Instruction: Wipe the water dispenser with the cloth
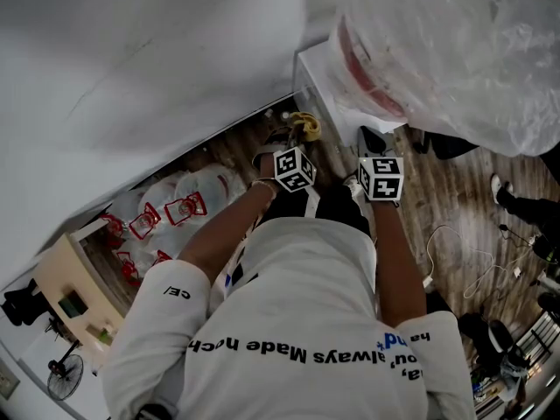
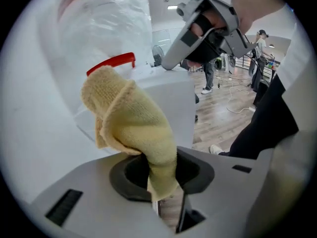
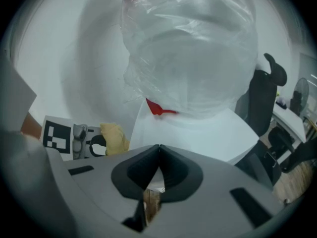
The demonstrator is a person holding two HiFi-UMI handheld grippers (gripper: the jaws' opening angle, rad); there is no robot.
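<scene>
The white water dispenser [image 1: 328,81] stands against the wall, and a big bottle wrapped in clear plastic [image 1: 437,42] sits on top of it. My left gripper [image 2: 161,182] is shut on a yellow cloth [image 2: 131,118], which bunches up in front of the dispenser's white body [image 2: 171,100]. In the head view the cloth [image 1: 305,126] is beside the dispenser's lower front. My right gripper [image 3: 159,150] is shut with nothing in it, just below the dispenser's top [image 3: 198,133]. The right gripper view also takes in the cloth [image 3: 115,136].
Several water bottles with red handles [image 1: 175,208] lie on the wood floor at the left. A white cable [image 1: 455,256] trails over the floor at the right. A black office chair [image 3: 265,98] stands beside the dispenser. People [image 2: 260,43] stand far back.
</scene>
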